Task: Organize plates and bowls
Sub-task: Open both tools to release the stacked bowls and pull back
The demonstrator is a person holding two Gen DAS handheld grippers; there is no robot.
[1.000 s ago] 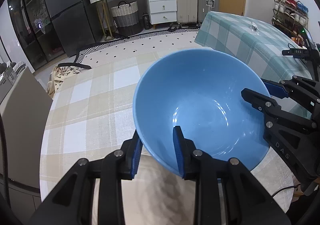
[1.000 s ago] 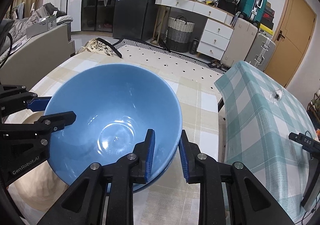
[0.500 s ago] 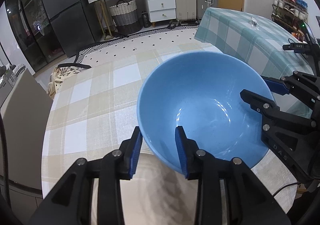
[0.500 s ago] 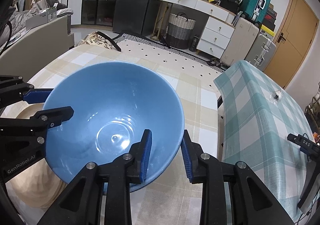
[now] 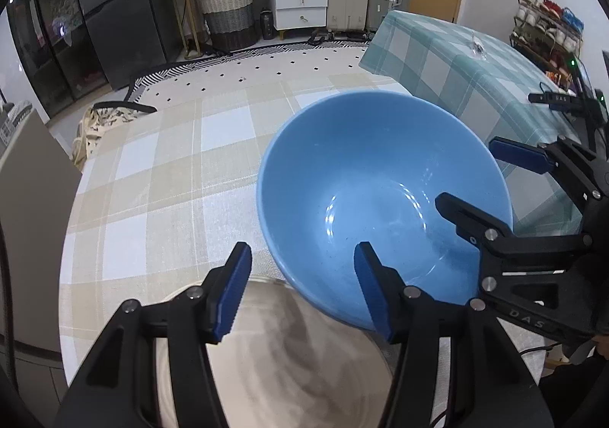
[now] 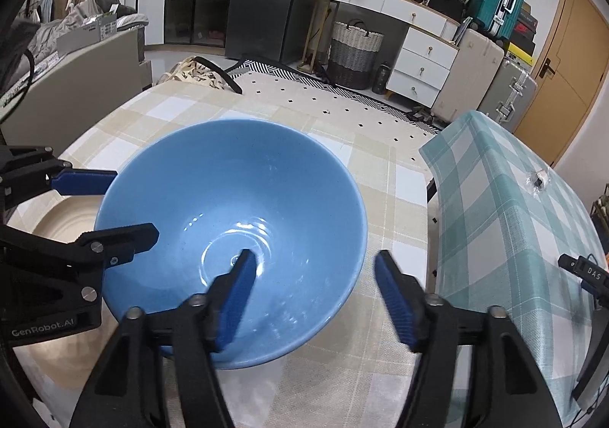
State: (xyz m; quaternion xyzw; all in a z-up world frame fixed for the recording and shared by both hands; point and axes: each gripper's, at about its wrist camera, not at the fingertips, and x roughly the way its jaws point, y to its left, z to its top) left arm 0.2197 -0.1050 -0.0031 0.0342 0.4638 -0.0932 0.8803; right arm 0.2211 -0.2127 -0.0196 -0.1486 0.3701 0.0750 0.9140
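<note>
Both grippers stand released astride opposite rims of the blue bowl [image 5: 380,199]: left gripper [image 5: 302,285] and right gripper [image 6: 314,293] each have one finger inside. It sits partly on a beige plate [image 5: 274,363] on the checked desk [image 5: 160,176].

Opposed close views, shared bowl [image 5: 380,195]

Left gripper [image 5: 302,285]: black angular linkage arms, silver round screw heads, ribbed blue pads on the fingers [image 5: 232,293]; white "GenRobot.AI" lettering on its body at lower left of the right view. Right gripper [image 6: 316,294]: same black build, blue pads, silver screws, "DAS" marking on its housing.
</note>
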